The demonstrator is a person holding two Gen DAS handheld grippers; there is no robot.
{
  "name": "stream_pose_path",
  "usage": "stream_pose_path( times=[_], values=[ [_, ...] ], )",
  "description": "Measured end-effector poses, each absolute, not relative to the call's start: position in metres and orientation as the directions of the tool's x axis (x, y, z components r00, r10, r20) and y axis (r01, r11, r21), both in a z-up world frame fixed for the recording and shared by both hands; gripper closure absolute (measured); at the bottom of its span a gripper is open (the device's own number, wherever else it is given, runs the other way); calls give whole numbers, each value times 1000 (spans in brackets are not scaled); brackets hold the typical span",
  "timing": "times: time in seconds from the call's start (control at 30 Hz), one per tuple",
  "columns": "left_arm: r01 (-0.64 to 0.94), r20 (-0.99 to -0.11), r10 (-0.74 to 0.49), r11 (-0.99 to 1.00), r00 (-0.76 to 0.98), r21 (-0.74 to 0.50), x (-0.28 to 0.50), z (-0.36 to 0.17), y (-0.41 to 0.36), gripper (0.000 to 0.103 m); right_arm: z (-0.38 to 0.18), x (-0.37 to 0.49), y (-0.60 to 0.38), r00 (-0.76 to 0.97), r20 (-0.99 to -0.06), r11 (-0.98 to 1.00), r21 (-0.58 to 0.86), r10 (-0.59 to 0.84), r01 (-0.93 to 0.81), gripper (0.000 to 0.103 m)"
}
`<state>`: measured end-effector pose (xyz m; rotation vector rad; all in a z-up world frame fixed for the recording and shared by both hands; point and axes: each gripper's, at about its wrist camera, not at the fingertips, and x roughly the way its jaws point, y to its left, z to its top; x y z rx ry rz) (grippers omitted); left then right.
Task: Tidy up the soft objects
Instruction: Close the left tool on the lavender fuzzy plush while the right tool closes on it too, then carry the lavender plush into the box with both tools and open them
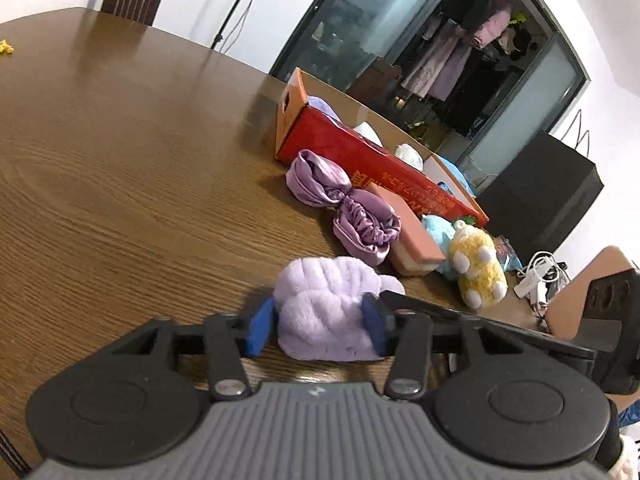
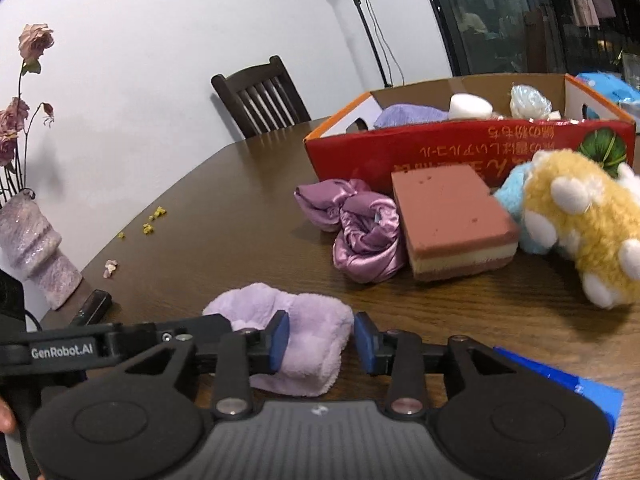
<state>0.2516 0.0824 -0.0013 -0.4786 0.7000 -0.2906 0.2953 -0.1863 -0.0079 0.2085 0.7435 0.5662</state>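
A fluffy lilac cloth [image 1: 328, 312] [image 2: 298, 338] lies on the wooden table [image 1: 120, 184]. My left gripper [image 1: 318, 330] has its blue pads pressed on both sides of it. My right gripper [image 2: 320, 342] straddles the cloth's other end, its pads touching or nearly touching it. Beyond lie a purple satin scrunchie [image 1: 340, 204] [image 2: 356, 224], a brown layered sponge [image 1: 408, 240] [image 2: 452, 220], a light blue plush [image 1: 438, 232] [image 2: 514, 196] and a yellow plush [image 1: 478, 268] [image 2: 588, 224]. A red cardboard box [image 1: 380, 160] [image 2: 472, 148] behind them holds several soft items.
A purple vase [image 2: 34, 248] with dried roses stands at the table's left edge, with fallen petals [image 2: 152, 220] nearby. A dark chair [image 2: 260, 96] stands beyond the table. White cables [image 1: 540, 276] lie at the right. A blue object [image 2: 572, 388] sits under my right gripper.
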Motion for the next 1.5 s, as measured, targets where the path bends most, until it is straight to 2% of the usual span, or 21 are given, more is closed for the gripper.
stream_pose_path(
  times=[0.07, 0.23, 0.4, 0.57, 0.63, 0.77, 0.9, 1.0, 1.1, 1.17, 1.23, 1.33, 1.5],
  values=[
    [95, -546, -411, 852, 730, -515, 252, -2, 84, 68, -9, 296, -188, 582, -573, 817, 400, 577, -416, 80],
    [99, -541, -401, 859, 739, -502, 253, 5, 82, 73, -9, 295, -191, 584, -545, 799, 425, 602, -426, 88],
    [193, -444, -423, 859, 790, -474, 267, 49, 76, 73, 32, 299, -200, 633, -453, 778, 391, 628, -491, 89],
    [262, -401, -478, 834, 781, -485, 355, 101, 69, 73, 91, 367, -212, 684, -390, 787, 317, 617, -529, 89],
    [259, -430, -469, 849, 771, -461, 399, 109, 62, 73, 103, 411, -214, 673, -406, 786, 337, 618, -519, 89],
    [203, -550, -386, 909, 740, -365, 470, 98, 43, 73, 93, 496, -214, 611, -508, 794, 407, 608, -452, 89],
    [188, -636, -307, 950, 708, -249, 498, 72, 25, 72, 58, 546, -206, 532, -615, 813, 438, 582, -384, 89],
    [178, -658, -262, 965, 706, -193, 499, 59, 25, 65, 41, 554, -198, 497, -651, 818, 434, 575, -377, 89],
    [206, -651, -285, 959, 704, -196, 492, 55, 28, 63, 30, 558, -197, 470, -661, 810, 453, 585, -372, 85],
    [195, -642, -275, 961, 716, -194, 487, 60, 30, 48, 27, 559, -191, 460, -690, 827, 422, 559, -372, 76],
    [192, -628, -259, 966, 734, -174, 483, 68, 31, 47, 33, 553, -189, 473, -692, 835, 392, 545, -387, 71],
    [192, -606, -244, 970, 757, -151, 468, 88, 32, 43, 54, 542, -196, 518, -669, 841, 357, 533, -406, 61],
    [208, -550, -232, 972, 803, -107, 431, 125, 32, 33, 107, 504, -226, 609, -606, 856, 301, 512, -421, 50]
  ],
)
